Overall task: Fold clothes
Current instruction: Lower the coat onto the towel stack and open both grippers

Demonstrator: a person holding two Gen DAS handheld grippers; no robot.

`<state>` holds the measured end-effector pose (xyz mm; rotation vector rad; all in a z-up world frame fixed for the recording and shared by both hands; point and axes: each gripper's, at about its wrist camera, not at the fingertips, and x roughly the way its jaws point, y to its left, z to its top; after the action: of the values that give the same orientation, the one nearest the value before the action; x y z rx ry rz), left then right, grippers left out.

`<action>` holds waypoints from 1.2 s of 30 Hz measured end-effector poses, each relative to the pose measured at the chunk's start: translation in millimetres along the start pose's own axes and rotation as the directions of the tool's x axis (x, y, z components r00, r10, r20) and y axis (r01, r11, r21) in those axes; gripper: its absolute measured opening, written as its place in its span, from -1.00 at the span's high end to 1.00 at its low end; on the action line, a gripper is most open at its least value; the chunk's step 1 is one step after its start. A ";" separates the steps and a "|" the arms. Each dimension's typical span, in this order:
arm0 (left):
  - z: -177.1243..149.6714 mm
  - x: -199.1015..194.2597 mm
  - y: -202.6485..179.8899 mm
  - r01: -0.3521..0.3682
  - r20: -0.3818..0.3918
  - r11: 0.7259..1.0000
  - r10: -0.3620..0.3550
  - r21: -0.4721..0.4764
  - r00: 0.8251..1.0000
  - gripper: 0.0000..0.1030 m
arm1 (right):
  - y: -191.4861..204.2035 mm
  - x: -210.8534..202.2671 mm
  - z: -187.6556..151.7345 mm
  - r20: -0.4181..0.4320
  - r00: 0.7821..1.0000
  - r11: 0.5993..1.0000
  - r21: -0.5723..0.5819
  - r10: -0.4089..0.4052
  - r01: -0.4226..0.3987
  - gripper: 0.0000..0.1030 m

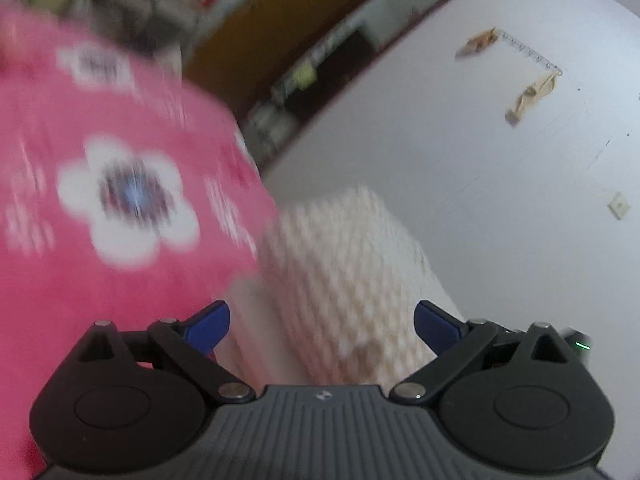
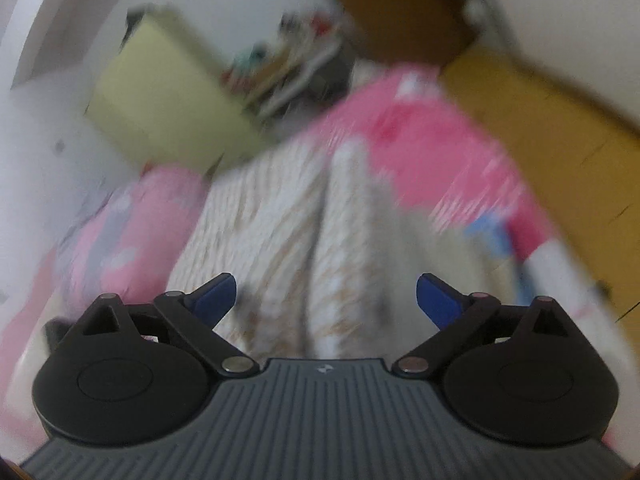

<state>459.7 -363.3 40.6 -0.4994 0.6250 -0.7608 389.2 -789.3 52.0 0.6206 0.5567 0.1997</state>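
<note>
A cream waffle-knit garment (image 1: 344, 276) lies on a pink bedspread (image 1: 100, 160) with white flowers. My left gripper (image 1: 322, 322) is open, its blue fingertips wide apart just above the garment's near edge, holding nothing. In the right wrist view the same cream garment (image 2: 288, 224) lies with a raised fold down its middle. My right gripper (image 2: 326, 298) is open over it, blue fingertips on either side of the fold, empty. Both views are motion-blurred.
A white wall (image 1: 500, 160) with hooks and a dark-framed doorway (image 1: 320, 60) stand behind the bed. In the right wrist view, a pink pillow (image 2: 120, 232) lies left, a yellow-green box (image 2: 160, 100) behind, and a brown wooden door (image 2: 560, 140) at right.
</note>
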 end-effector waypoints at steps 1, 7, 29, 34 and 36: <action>6.2 1.7 -11.7 -0.022 0.043 0.998 0.020 0.053 0.999 -0.83 | 5.2 -11.4 2.4 0.058 0.998 1.000 -0.014 -0.027 0.027 -0.83; -6.0 68.1 -103.8 -0.193 0.188 0.855 0.114 0.482 0.976 -0.54 | 89.7 -18.8 5.5 0.225 0.970 0.961 -0.234 -0.092 0.146 0.10; -44.6 46.9 -118.3 -0.262 0.130 0.813 0.227 0.520 0.965 -0.68 | 66.3 -76.2 -88.2 0.323 0.881 0.834 -0.326 -0.344 0.445 -0.02; -92.8 -14.0 -108.8 -0.256 0.127 0.766 0.226 0.589 0.966 -0.71 | 66.5 -161.1 -169.8 0.371 0.860 0.844 -0.272 -0.351 0.462 -0.02; -113.0 -30.8 -111.8 -0.250 0.119 0.749 0.225 0.613 0.967 -0.70 | 60.5 -185.2 -212.7 0.361 0.874 0.890 -0.198 -0.324 0.412 -0.02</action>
<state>312.8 -431.4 39.7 0.1858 0.3538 -0.6633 116.8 -698.4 25.2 0.2602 0.3158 -0.1890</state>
